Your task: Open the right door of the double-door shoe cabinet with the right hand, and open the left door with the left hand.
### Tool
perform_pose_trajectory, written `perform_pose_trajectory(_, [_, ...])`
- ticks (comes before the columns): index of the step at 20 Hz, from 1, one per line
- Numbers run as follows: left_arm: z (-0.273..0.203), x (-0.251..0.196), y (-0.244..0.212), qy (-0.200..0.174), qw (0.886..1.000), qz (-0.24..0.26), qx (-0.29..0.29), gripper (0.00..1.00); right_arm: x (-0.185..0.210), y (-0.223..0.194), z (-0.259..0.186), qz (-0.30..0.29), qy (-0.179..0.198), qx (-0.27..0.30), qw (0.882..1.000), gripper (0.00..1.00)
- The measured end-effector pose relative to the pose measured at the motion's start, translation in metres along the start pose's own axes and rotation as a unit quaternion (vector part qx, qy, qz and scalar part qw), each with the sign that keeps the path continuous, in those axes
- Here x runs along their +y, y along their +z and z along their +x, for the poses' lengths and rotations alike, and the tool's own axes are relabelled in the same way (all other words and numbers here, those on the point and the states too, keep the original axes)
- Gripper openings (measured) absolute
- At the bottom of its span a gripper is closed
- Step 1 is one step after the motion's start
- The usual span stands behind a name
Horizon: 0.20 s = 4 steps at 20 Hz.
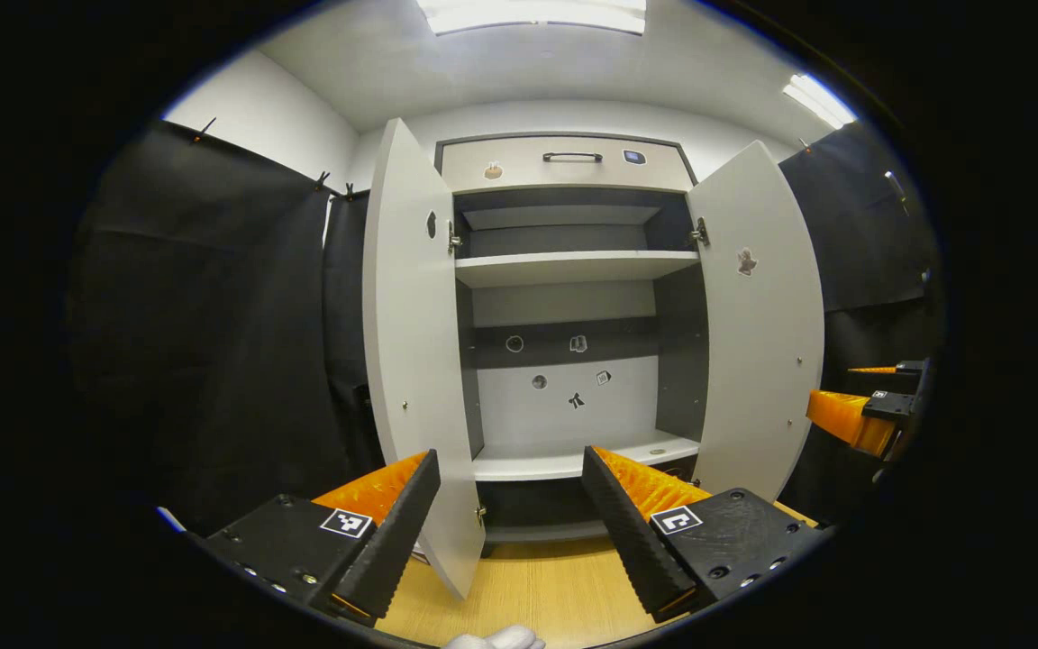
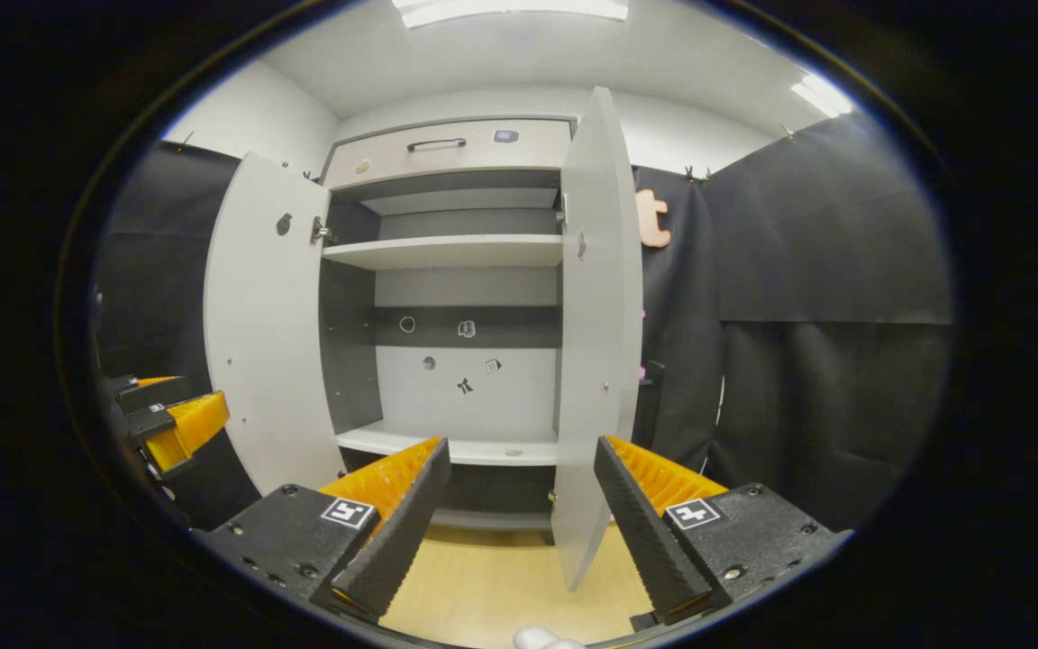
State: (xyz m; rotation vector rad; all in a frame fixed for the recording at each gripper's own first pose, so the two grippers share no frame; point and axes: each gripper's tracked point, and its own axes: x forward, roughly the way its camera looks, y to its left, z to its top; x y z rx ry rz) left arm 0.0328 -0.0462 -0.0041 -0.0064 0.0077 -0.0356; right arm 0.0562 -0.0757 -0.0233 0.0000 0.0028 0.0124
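The white shoe cabinet (image 1: 564,167) stands straight ahead with both doors swung wide. In the left gripper view, the left door (image 1: 415,361) comes toward me edge-on, and its lower edge lies between the fingers of my open left gripper (image 1: 510,453), touching neither. The right door (image 1: 758,324) stands open at the right, with the right gripper (image 1: 852,419) beyond it. In the right gripper view, the right door (image 2: 596,342) sits edge-on between the fingers of my open right gripper (image 2: 521,443). The left door (image 2: 267,342) and the left gripper (image 2: 181,424) are at the left.
Inside are bare white shelves (image 1: 573,266) and a back panel with small stickers (image 1: 576,399). A drawer with a dark handle (image 1: 572,157) tops the cabinet. Wooden floor (image 1: 537,586) runs below, and black cloth walls (image 1: 213,315) close in both sides.
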Motion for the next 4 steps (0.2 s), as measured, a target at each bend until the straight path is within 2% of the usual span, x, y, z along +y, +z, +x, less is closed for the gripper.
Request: perform_pose_trajectory(4, [-0.0004, 0.0089, -0.0067, 0.013, 1.000, -0.004, 0.010, 0.96, 0.0025, -0.0010, 0.0047, -0.005, 0.005, 0.002, 1.000, 1.00])
